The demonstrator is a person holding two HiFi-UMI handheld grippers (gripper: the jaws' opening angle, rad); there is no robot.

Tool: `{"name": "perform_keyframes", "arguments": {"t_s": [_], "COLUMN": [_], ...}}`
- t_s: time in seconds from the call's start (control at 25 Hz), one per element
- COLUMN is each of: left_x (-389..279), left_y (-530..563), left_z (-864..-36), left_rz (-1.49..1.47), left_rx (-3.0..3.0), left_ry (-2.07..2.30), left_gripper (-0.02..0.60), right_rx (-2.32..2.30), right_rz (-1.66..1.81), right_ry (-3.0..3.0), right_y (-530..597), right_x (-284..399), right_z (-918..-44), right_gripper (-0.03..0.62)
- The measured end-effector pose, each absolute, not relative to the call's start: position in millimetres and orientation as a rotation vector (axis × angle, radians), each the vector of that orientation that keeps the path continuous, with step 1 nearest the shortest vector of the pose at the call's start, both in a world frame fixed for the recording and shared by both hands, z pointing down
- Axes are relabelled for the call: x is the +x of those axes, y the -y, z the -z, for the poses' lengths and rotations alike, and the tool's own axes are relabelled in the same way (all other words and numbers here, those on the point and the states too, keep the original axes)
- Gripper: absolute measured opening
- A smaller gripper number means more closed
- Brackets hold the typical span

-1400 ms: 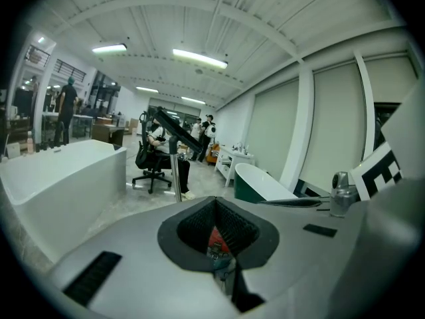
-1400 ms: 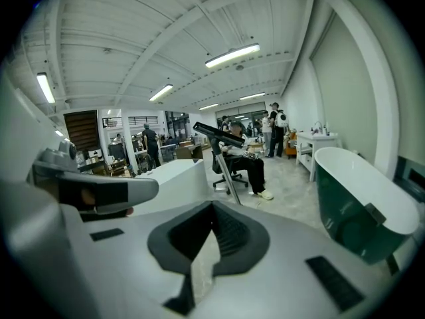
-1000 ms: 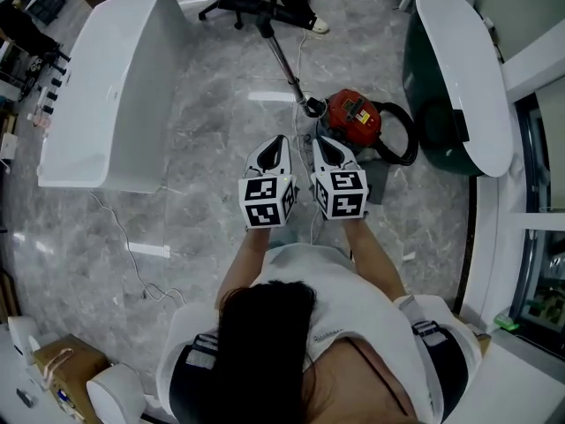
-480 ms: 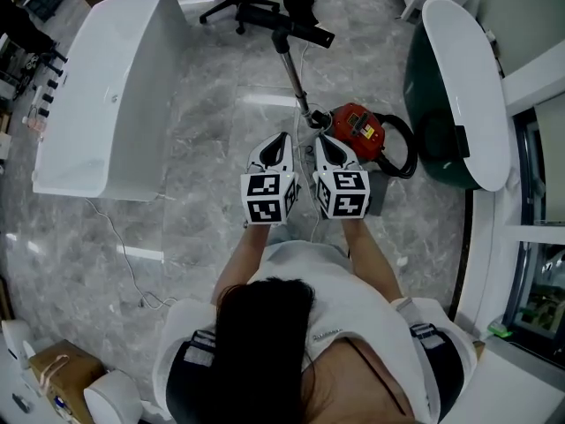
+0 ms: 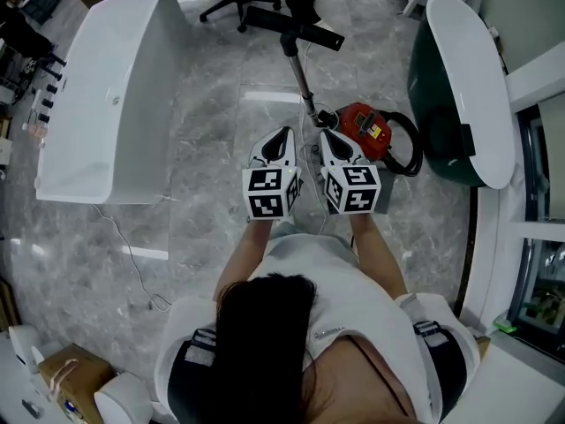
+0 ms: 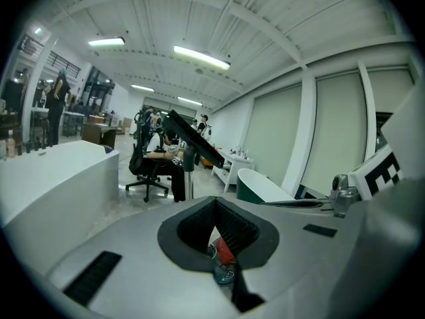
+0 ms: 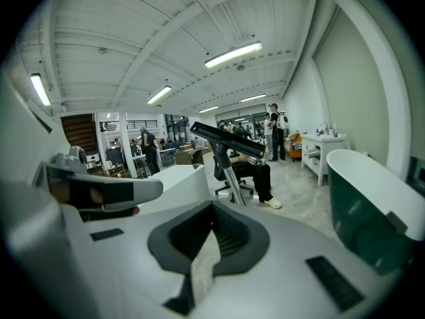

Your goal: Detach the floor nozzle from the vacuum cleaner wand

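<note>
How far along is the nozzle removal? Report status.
Done: nothing; the floor nozzle sits on the wand by the red vacuum. In hand: nothing; left tool and right tool are shut and empty, short of the wand. Left: grip and detach the nozzle.

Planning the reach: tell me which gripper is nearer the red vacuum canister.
Right. The right gripper is just left of the red vacuum canister in the head view; the left gripper is farther left, beyond it.

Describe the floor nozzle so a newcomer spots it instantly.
Find the red canister vacuum on the floor between the white bathtub and the green bathtub. Follow its silver wand away from the person: the floor nozzle is the flat black bar across its end, straight-edged unlike the black office chair beside it.
</note>
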State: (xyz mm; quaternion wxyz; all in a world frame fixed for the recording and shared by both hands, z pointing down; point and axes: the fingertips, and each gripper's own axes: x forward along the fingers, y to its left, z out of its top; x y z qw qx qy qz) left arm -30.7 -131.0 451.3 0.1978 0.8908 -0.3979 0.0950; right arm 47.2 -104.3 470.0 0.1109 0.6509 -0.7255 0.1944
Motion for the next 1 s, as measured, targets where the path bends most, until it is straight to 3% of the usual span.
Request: {"name": "perform_keyframes", "arguments": {"t_s": [1.0], "left_x": [-28.2], "left_y": [153.1], "left_z": [-456.0], "left_rz": [-0.25], "left_rx": [2.489], "left_ry": [1.075], "left_gripper": [0.003], "right_rx": [1.922], "right_rz": [-0.483], "right_ry": [2.159], "right_y": [120.1], "right_x": [52.7], "right_z": [-450.6], "right_gripper": [0.015]}}
